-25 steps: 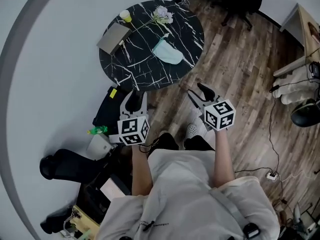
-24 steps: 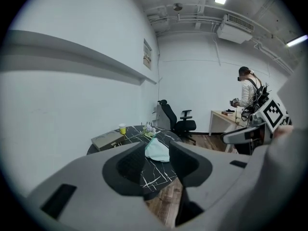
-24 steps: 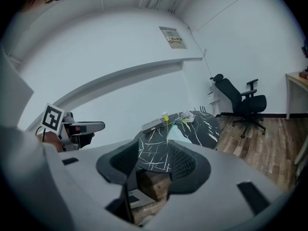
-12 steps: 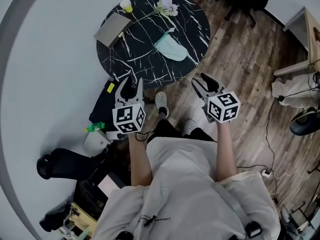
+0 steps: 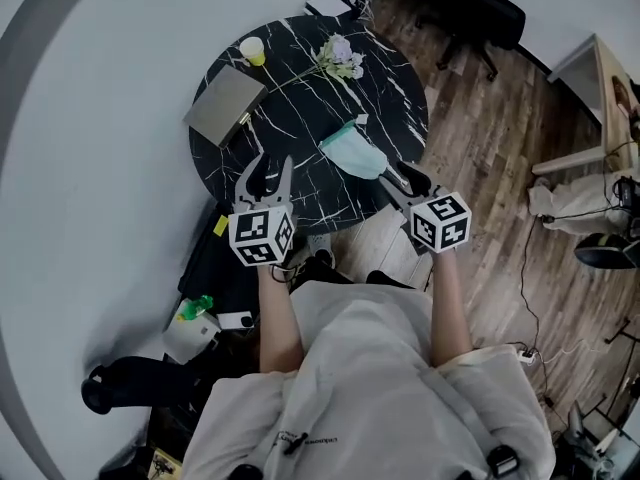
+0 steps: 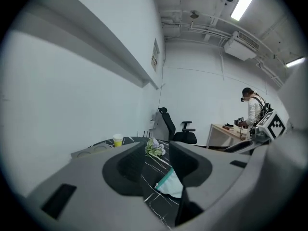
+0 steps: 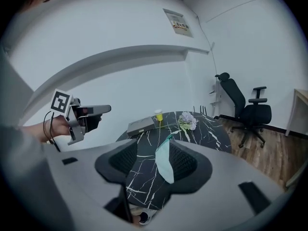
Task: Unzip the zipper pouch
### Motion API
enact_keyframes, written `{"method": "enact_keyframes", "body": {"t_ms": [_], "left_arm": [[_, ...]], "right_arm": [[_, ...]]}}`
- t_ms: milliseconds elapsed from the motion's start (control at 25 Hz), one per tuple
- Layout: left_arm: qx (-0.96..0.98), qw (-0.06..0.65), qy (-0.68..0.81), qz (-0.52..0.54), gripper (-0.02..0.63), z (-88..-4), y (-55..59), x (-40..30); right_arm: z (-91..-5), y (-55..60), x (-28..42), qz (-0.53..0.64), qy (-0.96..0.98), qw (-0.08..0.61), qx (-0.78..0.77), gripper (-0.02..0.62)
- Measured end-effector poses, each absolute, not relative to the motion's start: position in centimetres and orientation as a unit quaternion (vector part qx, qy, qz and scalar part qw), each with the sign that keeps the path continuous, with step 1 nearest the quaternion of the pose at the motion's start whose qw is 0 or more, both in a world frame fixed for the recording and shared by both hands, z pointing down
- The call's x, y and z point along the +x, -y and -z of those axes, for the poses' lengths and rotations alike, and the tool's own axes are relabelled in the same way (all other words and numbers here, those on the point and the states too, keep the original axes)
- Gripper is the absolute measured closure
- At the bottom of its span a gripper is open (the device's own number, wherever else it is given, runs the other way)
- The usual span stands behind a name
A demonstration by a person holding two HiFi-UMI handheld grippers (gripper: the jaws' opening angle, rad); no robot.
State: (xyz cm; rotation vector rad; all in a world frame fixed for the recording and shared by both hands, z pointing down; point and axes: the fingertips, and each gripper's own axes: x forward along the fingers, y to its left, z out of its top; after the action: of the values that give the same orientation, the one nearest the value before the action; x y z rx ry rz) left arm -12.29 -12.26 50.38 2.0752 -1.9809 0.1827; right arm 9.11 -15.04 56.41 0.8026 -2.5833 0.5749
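Observation:
A teal zipper pouch (image 5: 357, 155) (image 6: 171, 184) (image 7: 165, 162) lies flat on the near right part of a round black marble table (image 5: 300, 118). My left gripper (image 5: 272, 163) (image 6: 159, 158) hovers open over the table's near edge, left of the pouch and apart from it. Over the near right rim, just short of the pouch, my right gripper (image 5: 398, 178) (image 7: 154, 148) is also open. Its jaws have just been opening, and nothing is between them. In the right gripper view the pouch shows on the table beyond the gap of the jaws.
On the table's far side lie a grey closed laptop (image 5: 225, 105), a yellow cup (image 5: 252, 50) and a sprig of flowers (image 5: 340, 56). A black office chair (image 5: 480, 8) stands beyond. Bags and a green bottle (image 5: 195, 308) sit on the floor at the left. Cables cross the wood floor at the right.
The person has stepped up to the table. Both grippers moved forward from over the floor to the table's near edge, and the pouch now sits close in front of them.

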Motion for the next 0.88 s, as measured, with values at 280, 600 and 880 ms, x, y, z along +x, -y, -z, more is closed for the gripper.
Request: {"method": "enact_keyframes", "body": {"t_ms": [280,600,880], "left_arm": [[0.760,0.164,0.622,-0.096,0.440,-54.7,17.3,-15.3],[0.809,0.199,0.538,-0.127,0.440,-60.1,19.5,-14.6],[0.827,0.224,0.497,-0.138,0.440,-62.8,20.2,-14.1]], "right_arm": [[-58.1,19.4,3.5,-0.182,0.930,0.232,0.220,0.380],[-59.6,24.3,-1.9,-0.051,0.915,0.391,0.090,0.374],[-64.1,25.9,-5.8,-0.013,0.856,0.515,-0.038,0.371]]}}
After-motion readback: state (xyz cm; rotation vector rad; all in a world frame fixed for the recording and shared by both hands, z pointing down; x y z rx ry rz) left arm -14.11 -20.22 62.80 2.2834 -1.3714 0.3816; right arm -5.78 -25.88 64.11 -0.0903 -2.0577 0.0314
